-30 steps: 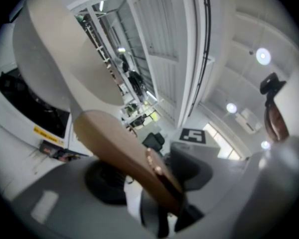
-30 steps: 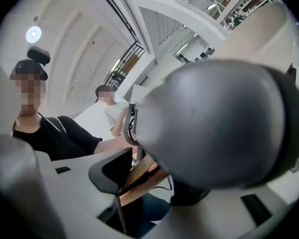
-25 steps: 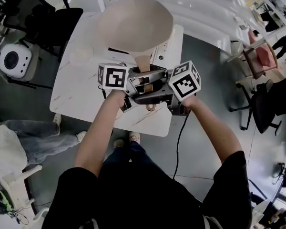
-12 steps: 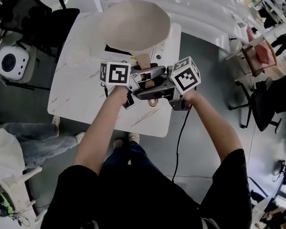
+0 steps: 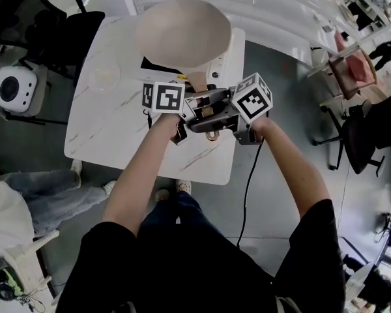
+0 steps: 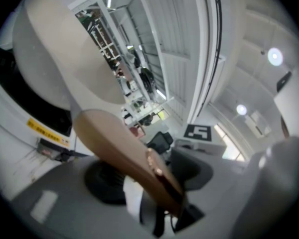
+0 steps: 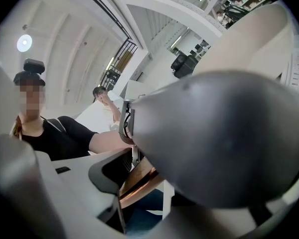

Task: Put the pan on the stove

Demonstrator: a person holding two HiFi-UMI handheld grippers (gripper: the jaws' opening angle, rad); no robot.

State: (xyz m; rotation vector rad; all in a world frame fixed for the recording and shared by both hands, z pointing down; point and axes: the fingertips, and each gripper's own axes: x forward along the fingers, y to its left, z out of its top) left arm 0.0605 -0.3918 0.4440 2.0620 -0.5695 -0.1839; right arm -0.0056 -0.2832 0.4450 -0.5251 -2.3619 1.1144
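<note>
Beige pan (image 5: 182, 31) shows whole only from overhead.

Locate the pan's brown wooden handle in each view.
Head view: brown wooden handle, centre, just below the beige pan bowl.
Left gripper view: lower centre, running diagonally.
Right gripper view: bottom centre, a short sliver.
Shared landmark: that bowl, upper left, upper right.

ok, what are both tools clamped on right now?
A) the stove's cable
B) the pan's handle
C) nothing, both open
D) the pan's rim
B: the left tool and the right tool each have their jaws closed on the brown handle of the pan, as each gripper view shows.
</note>
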